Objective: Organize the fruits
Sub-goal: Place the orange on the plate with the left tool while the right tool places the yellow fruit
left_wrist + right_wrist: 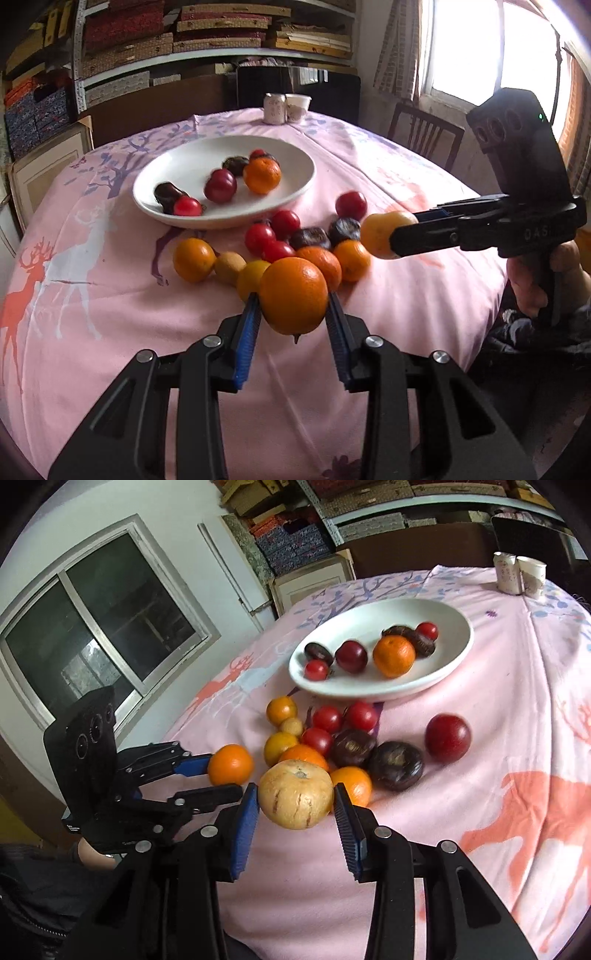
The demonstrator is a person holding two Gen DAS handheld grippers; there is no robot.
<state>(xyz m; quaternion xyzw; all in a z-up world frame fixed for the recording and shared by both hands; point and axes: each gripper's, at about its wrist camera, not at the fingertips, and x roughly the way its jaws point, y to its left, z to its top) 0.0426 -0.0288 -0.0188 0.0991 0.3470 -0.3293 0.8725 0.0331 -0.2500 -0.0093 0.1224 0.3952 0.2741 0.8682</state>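
A: L gripper (292,306)?
B: Its fingers were clamped on an orange (293,295), raised just above the heap on the counter (406,295).
A: R gripper (295,805)?
B: It had closed across a pale yellow fruit (295,794), also just off the cloth. Plate (369,690) sat beyond the pile w/ a few pieces in.
A: Handling?
B: Prob. light, firm, round, so it could roll or slip. Widest middle was the best hold; the tomatoes (327,719) looked softer, needing a gentler squeeze.
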